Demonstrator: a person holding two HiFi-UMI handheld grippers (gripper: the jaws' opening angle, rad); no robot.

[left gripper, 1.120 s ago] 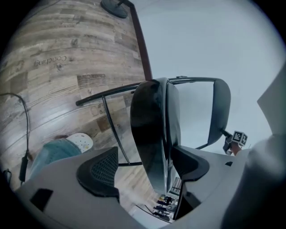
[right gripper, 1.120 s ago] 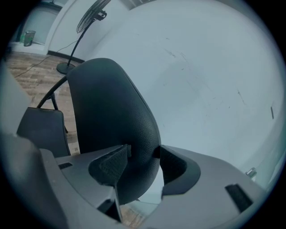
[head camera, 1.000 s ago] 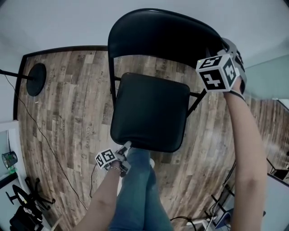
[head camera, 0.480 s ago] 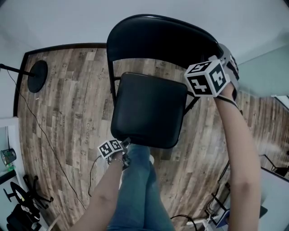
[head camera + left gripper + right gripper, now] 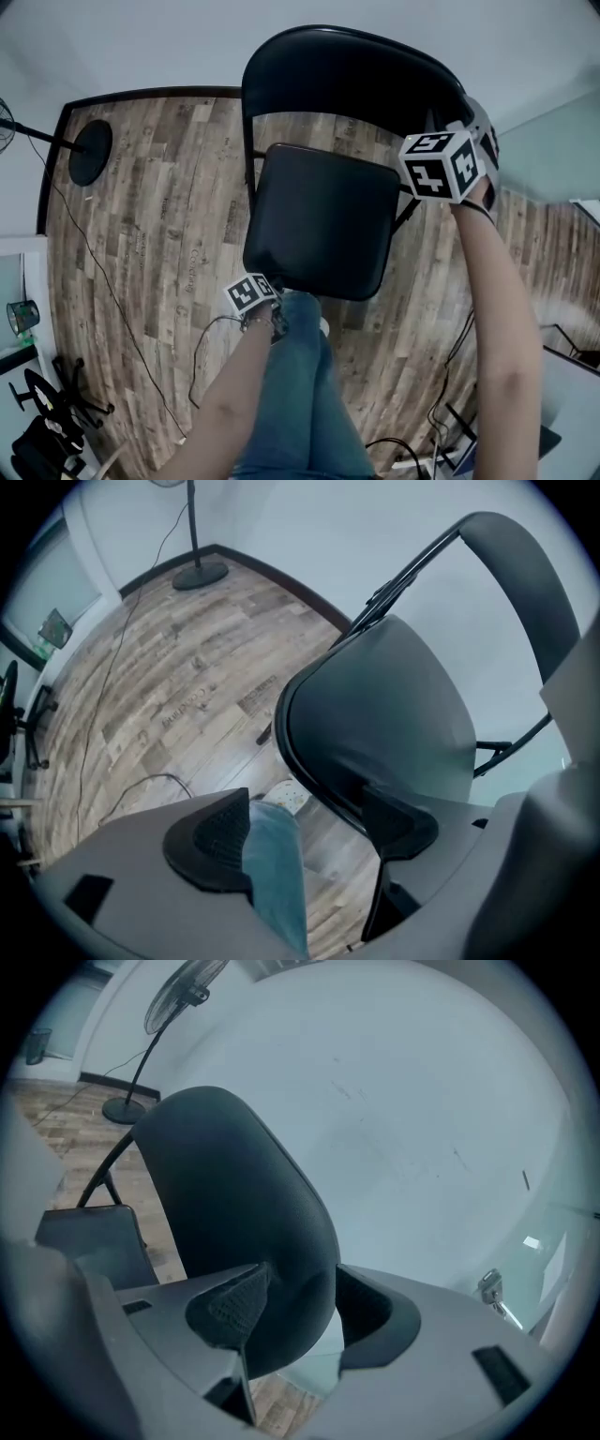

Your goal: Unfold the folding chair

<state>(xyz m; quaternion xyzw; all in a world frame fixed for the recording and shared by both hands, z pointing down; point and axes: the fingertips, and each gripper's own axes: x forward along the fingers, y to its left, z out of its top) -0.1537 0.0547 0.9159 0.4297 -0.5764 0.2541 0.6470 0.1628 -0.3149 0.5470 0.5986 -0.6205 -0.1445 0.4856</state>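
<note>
Since a second ago the left claw [image 5: 309, 832] has slid to the seat's [image 5: 323, 220] near left corner — jaws closing with the rim between them, seat stretching away far — while the right claw [image 5: 295, 1314] pinches the backrest's [image 5: 347, 75] right end.

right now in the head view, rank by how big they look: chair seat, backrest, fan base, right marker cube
1. chair seat and backrest: too alike to rank
2. right marker cube, enlarged by nearness to the camera
3. fan base
</note>
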